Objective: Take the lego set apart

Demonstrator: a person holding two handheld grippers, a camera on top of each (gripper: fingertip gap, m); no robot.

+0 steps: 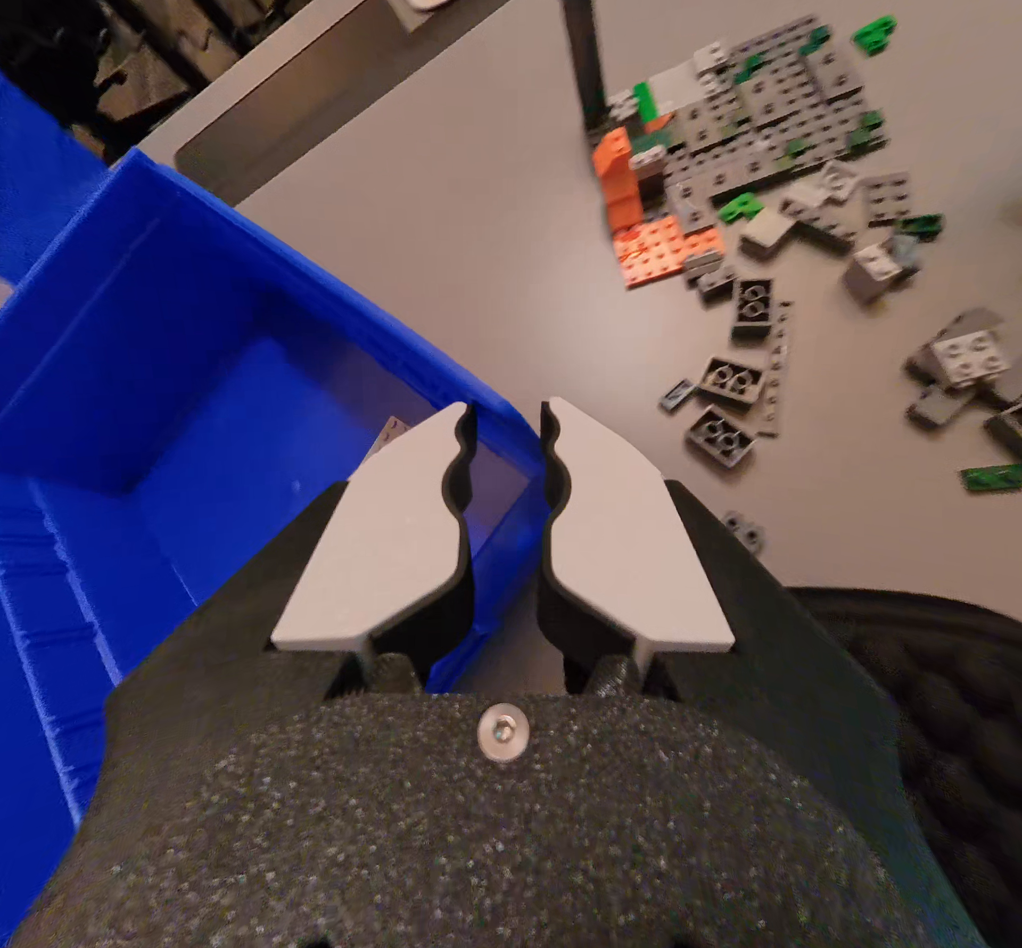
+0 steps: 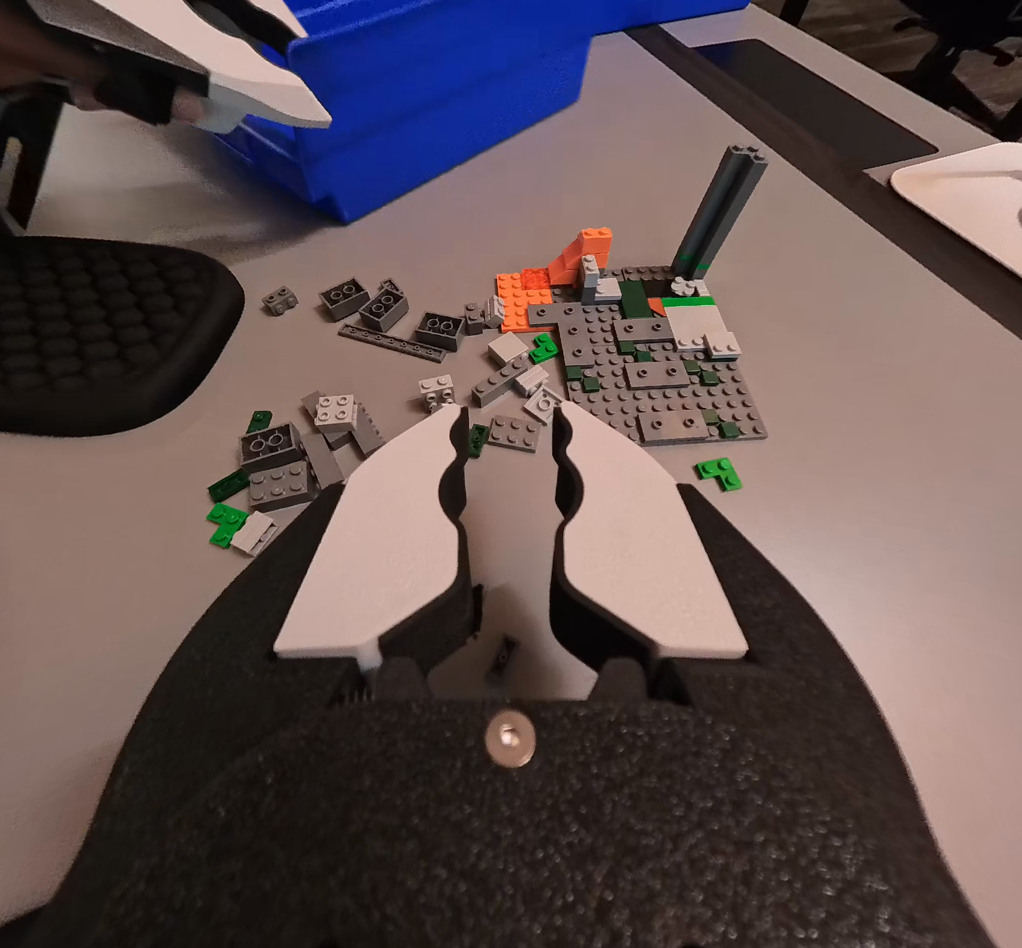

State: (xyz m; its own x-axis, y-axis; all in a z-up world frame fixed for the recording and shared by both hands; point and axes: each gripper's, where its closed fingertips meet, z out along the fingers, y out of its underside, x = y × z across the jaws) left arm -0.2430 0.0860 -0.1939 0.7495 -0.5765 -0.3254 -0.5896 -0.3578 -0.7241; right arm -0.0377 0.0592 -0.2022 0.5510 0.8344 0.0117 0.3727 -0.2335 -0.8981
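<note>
Your left gripper's fingers (image 1: pixel 506 412) are spread with nothing between them, poised over the near corner of the blue bin (image 1: pixel 221 368); your right gripper's fingers (image 2: pixel 509 412) are likewise spread and empty, hovering above the loose bricks on the desk (image 2: pixel 829 562). The blue bin is the biggest thing here, and its floor shows only one small pale piece (image 1: pixel 390 432), partly hidden behind your left finger. To your left a black mesh chair back (image 2: pixel 99 335) overlaps the desk edge. The lego set (image 2: pixel 652 363) sits mid-desk, well apart from the bin: a grey studded baseplate carrying an orange stepped stack (image 2: pixel 586 255) and a tall dark pillar (image 2: pixel 719 213) standing upright. Scattered grey bricks (image 2: pixel 381 307) lie just beside it, with a small bright green corner plate (image 2: pixel 719 473) near your right finger.
</note>
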